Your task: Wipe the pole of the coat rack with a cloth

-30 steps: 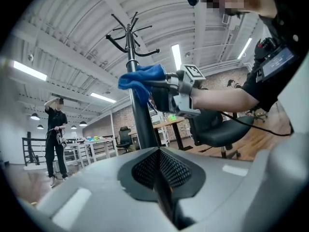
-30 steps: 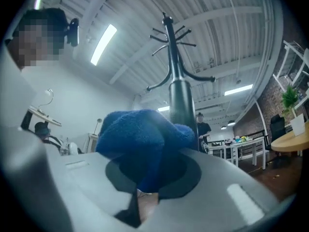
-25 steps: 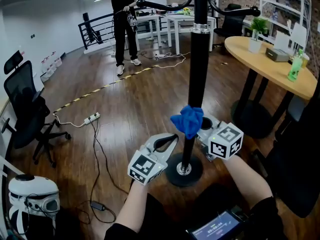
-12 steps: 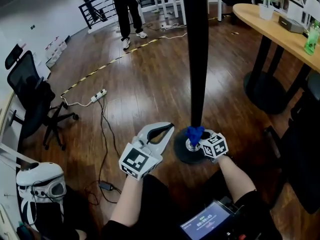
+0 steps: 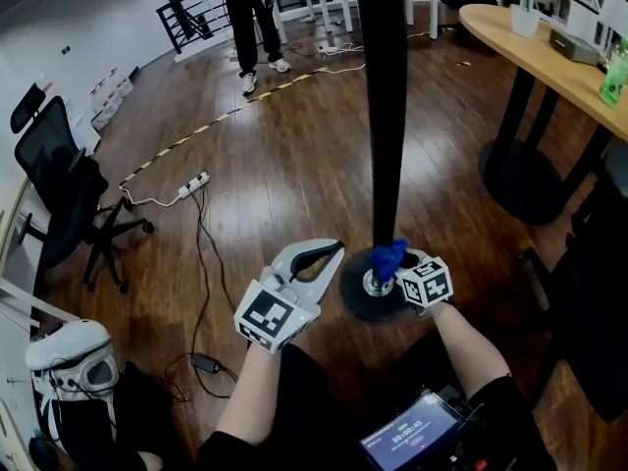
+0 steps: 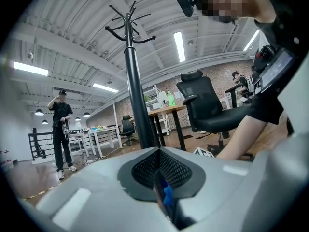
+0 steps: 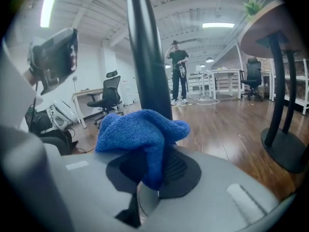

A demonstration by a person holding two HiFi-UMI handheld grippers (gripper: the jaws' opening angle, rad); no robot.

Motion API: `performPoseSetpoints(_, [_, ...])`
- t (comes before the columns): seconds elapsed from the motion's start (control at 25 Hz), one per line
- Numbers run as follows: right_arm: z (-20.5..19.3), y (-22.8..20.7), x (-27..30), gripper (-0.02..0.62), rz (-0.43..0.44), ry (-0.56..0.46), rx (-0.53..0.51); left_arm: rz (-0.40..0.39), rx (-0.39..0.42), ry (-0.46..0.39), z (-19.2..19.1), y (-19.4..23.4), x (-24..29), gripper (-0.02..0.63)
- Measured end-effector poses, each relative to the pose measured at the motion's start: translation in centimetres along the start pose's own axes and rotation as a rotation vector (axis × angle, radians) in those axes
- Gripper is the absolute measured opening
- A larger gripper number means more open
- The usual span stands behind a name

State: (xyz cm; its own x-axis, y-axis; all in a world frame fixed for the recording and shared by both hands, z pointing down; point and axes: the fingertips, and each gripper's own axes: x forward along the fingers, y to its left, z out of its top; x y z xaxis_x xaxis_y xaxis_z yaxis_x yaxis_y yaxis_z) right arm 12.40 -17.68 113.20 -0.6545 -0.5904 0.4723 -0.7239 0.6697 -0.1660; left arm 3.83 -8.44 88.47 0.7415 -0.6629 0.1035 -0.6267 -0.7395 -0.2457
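Pole [image 5: 385, 116] stands right in front of the right gripper [image 5: 400, 266], which is clamped on the blue cloth [image 5: 389, 255] just above the base [image 5: 355, 300]; left gripper [image 5: 319, 259] sits alongside, jaws together, empty; looks like the low end of a wipe; next I'd slide upward, keeping the cloth pressed on.

The head view looks steeply down at the floor [image 5: 275, 175], both pairs of jaws low in frame, the pole [image 5: 383, 116] just beyond them. The left gripper view tilts up past its jaws toward the ceiling [image 6: 72, 42]. The right gripper view looks level over the cloth [image 7: 140, 129] in its jaws, the pole close behind. All three share the pole and a person [image 5: 243, 18].
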Motion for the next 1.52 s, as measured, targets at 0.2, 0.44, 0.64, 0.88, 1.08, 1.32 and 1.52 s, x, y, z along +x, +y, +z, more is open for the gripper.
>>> performPoseSetpoints(0.2, [12.8,2.4,-6.9,0.051,0.074,-0.218,-0.064,0.001,0.017,-0.037,1.9,0.6,0.8,0.005])
performPoseSetpoints(0.44, [30.7,5.6,-16.9,0.051,0.139,-0.479,-0.158,-0.006,0.028,-0.085,4.8,0.7,0.6,0.005])
performPoseSetpoints(0.64, [43.7,7.8,-24.8,0.051,0.208,-0.793,-0.093,0.024,0.013,-0.14,6.7,2.2,-0.1,0.005])
performPoseSetpoints(0.88, [49.7,10.2,-28.1,0.051,0.211,-0.918,-0.077,0.03,0.052,-0.172,8.9,3.2,-1.1,0.005])
performPoseSetpoints(1.08, [46.3,10.1,-26.2,0.051,0.146,-0.871,-0.179,0.019,0.073,-0.181,9.4,3.1,-0.8,0.005])
performPoseSetpoints(1.32, [36.2,8.3,-20.2,0.051,0.046,-0.743,-0.185,-0.003,0.036,-0.154,8.1,2.2,0.8,0.005])
performPoseSetpoints(1.52, [25.5,6.1,-14.0,0.051,0.001,-0.587,-0.137,-0.018,0.015,-0.113,5.6,1.5,1.5,0.005])
